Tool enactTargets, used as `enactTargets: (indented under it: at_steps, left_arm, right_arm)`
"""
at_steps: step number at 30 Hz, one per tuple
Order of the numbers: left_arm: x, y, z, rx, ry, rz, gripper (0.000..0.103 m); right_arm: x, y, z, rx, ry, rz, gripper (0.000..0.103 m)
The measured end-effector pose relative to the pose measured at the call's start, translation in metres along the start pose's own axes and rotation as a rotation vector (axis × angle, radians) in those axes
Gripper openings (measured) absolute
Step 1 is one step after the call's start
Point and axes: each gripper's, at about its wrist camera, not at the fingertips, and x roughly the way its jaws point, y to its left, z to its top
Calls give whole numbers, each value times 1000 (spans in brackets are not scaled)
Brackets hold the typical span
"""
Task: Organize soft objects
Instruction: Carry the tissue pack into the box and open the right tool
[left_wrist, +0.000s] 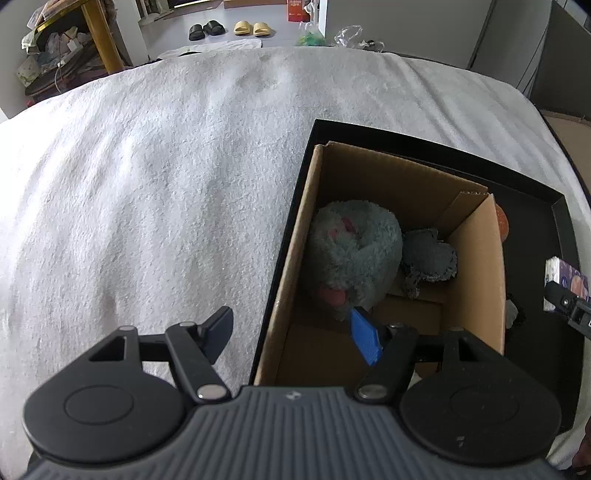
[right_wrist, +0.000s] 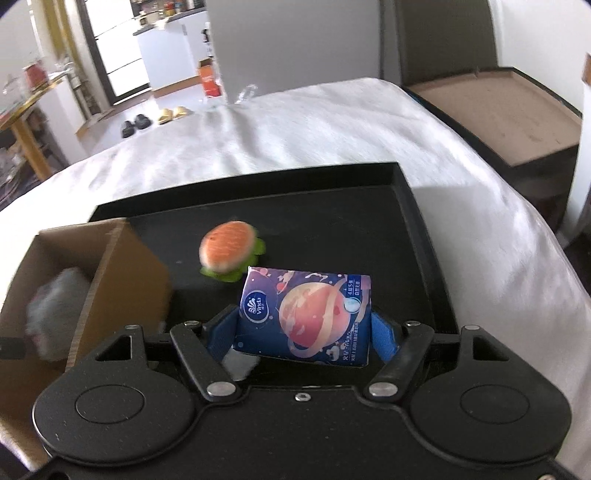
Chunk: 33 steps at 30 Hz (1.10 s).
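Planet-print blue tissue pack (right_wrist: 304, 317), brown box (left_wrist: 373, 177)

Right gripper (right_wrist: 303, 332): its blue-padded fingers (right_wrist: 382, 338) are clamped on the tissue pack, at 6 o'clock.
Tissue pack (right_wrist: 304, 317): dark blue, planet print, tilted slightly, held above the tray.
Burger plush (right_wrist: 229, 251): orange top, green edge, on the tray, just beyond the pack at 11 o'clock.
Black tray (right_wrist: 410, 206): lies on the white blanket (right_wrist: 332, 125).
Cardboard box (right_wrist: 122, 280): open, at 9 o'clock, on the tray, with a blurred grey plush (right_wrist: 55, 310) inside.

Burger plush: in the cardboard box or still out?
Out. The burger plush sits on the black tray, beside the cardboard box, not in it.
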Motion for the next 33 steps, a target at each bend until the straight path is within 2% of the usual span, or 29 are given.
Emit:
enactTargets:
  at_steps: [7, 19, 30, 33]
  left_arm:
    - [-9, 17, -5, -39, -16, -37, 68]
    - [-13, 31, -12, -54, -34, -112, 68]
    - [0, 44, -20, -89, -20, -176, 65]
    - [5, 50, -20, -98, -13, -188, 60]
  right_arm:
    - [-24, 25, 7, -33, -20, 38, 71]
    - [-49, 68, 11, -116, -56, 34, 71]
    - [-55, 110, 11, -166, -45, 32, 72]
    - [-52, 122, 10, -181, -39, 34, 72]
